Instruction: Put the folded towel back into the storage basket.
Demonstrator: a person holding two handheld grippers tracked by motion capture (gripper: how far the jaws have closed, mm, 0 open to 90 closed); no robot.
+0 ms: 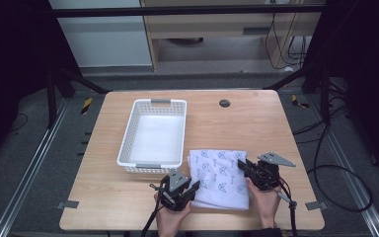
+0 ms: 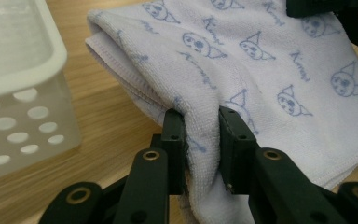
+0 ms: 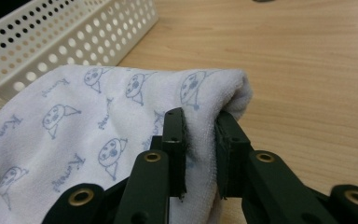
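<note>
Both grippers pinch the folded towel (image 1: 220, 172), lying at four o'clock from the white basket (image 1: 154, 136): left gripper (image 2: 202, 135) nips a ridge, right gripper (image 3: 199, 140) its folded edge. Risk: shallow, uneven bites could let the folds slip open.

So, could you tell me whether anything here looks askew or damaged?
Nothing stands out: the folded white towel with blue prints lies flat beside the white perforated plastic basket, pinched by the left gripper and right gripper.
</note>
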